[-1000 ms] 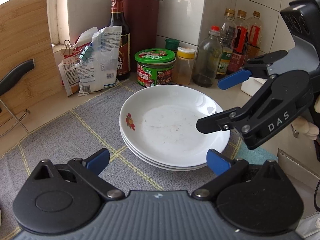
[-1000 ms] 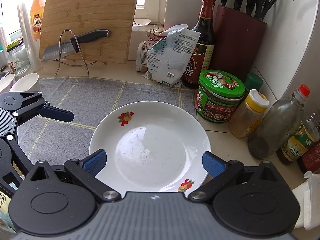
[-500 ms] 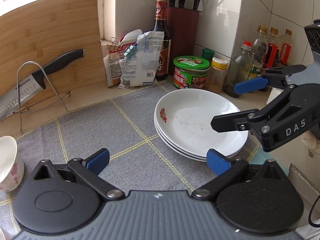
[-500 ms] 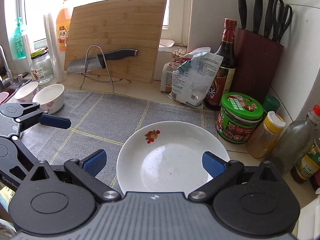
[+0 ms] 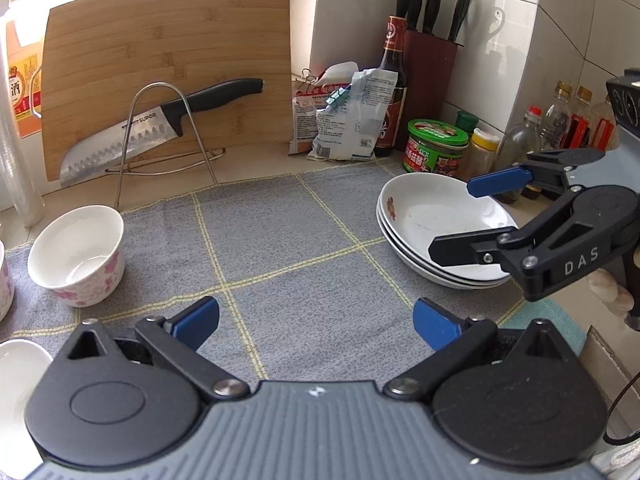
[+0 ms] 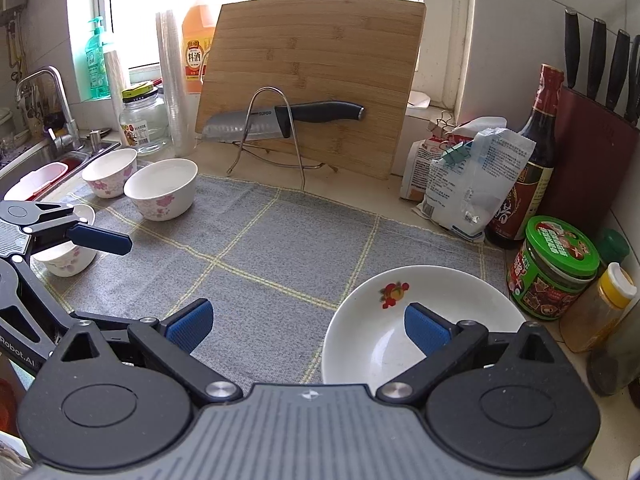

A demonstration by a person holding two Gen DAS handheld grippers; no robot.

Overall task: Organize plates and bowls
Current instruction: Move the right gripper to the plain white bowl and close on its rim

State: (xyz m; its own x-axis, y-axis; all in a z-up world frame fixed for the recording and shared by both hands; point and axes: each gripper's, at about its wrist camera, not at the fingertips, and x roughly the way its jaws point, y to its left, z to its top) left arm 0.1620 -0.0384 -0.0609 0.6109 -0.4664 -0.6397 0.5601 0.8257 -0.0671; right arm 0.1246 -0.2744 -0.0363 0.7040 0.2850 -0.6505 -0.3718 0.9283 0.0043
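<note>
bowl [image 5: 10, 392] cut off at left edge, plate stack [image 6: 380, 344] partly hidden behind right claw [image 6: 308, 326]

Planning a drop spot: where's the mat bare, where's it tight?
Bare: grey mat centre, between bowls leftward and plate stack rightward, cutting board behind. Crowded: right back corner, with jars and bottles.

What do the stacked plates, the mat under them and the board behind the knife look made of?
Stacked plates: likely glazed ceramic, glossy white with window glare and a printed motif. Mat: woven cloth, matte grey with yellow lines. Cutting board: probably bamboo, with jointed strips showing.
</note>
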